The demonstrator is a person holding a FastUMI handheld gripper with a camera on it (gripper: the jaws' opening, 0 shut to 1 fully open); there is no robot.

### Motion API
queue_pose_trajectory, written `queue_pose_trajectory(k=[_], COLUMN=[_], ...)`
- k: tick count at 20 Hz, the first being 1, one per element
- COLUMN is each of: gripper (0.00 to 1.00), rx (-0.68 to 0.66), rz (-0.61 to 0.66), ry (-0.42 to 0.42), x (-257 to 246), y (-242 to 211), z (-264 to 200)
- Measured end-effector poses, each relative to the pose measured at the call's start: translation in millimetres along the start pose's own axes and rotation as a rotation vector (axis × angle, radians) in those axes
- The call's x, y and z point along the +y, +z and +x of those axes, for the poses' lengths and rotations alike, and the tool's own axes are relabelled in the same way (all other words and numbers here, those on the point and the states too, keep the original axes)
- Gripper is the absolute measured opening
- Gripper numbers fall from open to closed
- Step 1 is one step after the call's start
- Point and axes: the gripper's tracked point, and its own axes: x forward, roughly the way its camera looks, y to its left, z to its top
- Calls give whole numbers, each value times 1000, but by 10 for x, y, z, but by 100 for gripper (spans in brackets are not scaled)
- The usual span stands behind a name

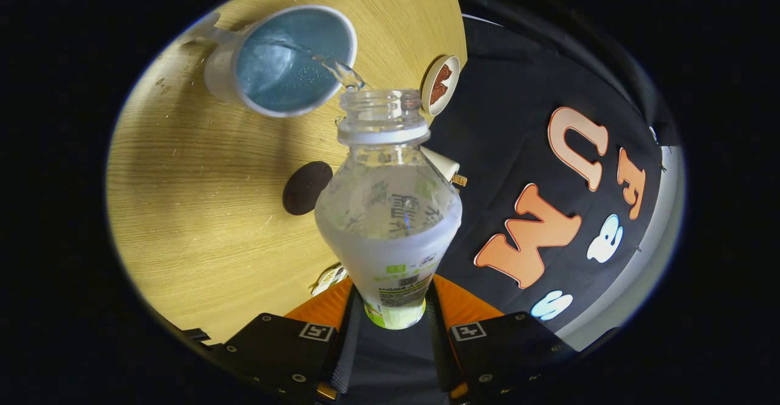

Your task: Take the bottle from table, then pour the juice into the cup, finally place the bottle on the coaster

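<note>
The gripper (395, 313) pinches the lower body of a clear plastic bottle (390, 210), one finger pressed on each side of it, so the bottle stands out straight ahead along the fingers. The bottle is uncapped, and its open neck points toward a white cup (281, 59) that stands on the round wooden table (201, 210). The whole scene appears rolled over, with the tabletop to the left and the booth's black cloth wall (518, 167) to the right, which fits a bottle tipped over for pouring.

A thin stream of clear liquid (341, 73) leaves the bottle's mouth and arcs over the cup's rim into the cup. The inside of the cup looks blue and already holds liquid, with small bubbles on its surface. The cup's handle sticks out on the far side from the bottle. Liquid also sits inside the bottle, pooled in its wide shoulder behind the printed label.

A dark round coaster (306, 187) lies flat on the table just left of the bottle's shoulder, nearer the fingers than the cup is, with nothing on it. A second round disc with a pale rim and a reddish-brown centre (441, 84) sits at the table's edge, just right of the bottle's neck. A small white object (443, 164) peeks out behind the bottle on the right; what it is cannot be told.
</note>
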Motion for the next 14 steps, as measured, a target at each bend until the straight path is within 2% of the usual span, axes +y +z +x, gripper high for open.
queue_pose_trajectory(k=[14], gripper=[55], rx=[-1], rz=[-66], ry=[0], x=[-120], y=[-12], z=[54])
